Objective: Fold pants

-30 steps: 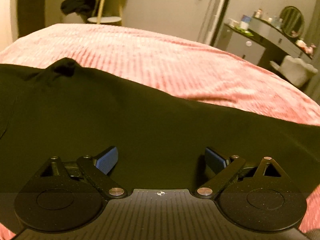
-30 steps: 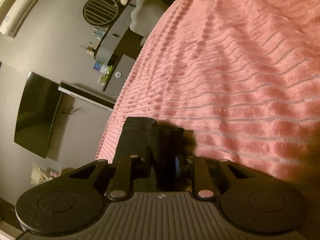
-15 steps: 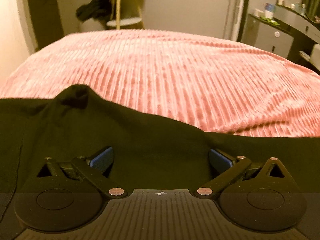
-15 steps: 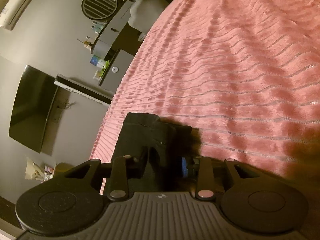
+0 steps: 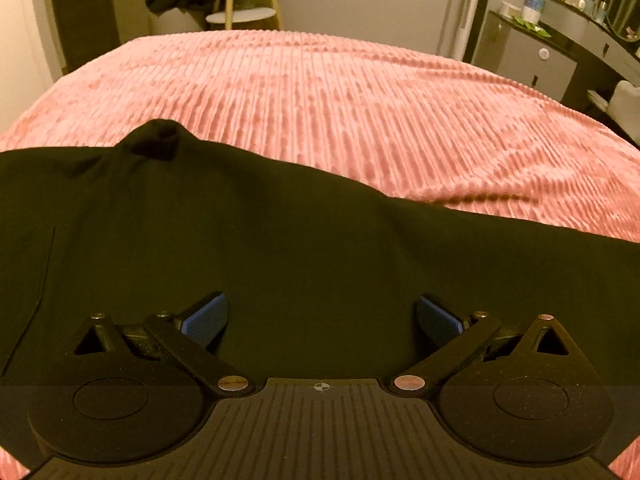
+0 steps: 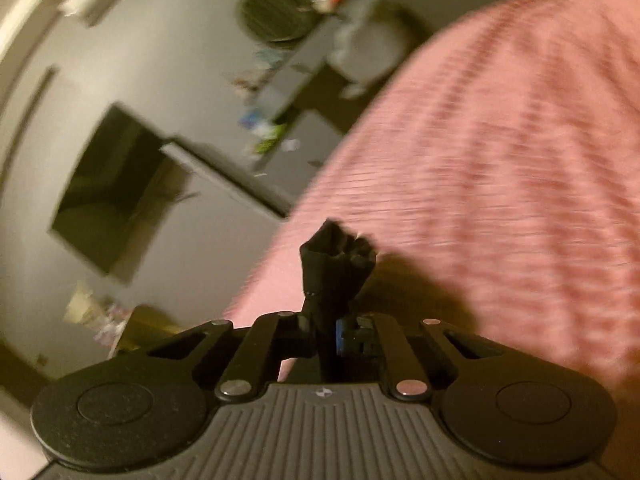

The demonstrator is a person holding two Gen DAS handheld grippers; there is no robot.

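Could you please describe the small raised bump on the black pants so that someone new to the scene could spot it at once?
Start at the wide pink ribbed bedspread filling the left wrist view. Along its near side lie the black fabric pants, mostly flat and smooth. On their far edge, toward the left, sits the small bunched hump of black fabric, the only part that stands up and breaks the outline.

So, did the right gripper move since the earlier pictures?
Yes. The right gripper has risen: against the pink bedspread the wall TV sits lower. Its jaws have just been closing on the black pants.

Dim, warm yellowish light; fisheye-bent edges; right wrist view motion-blurred.
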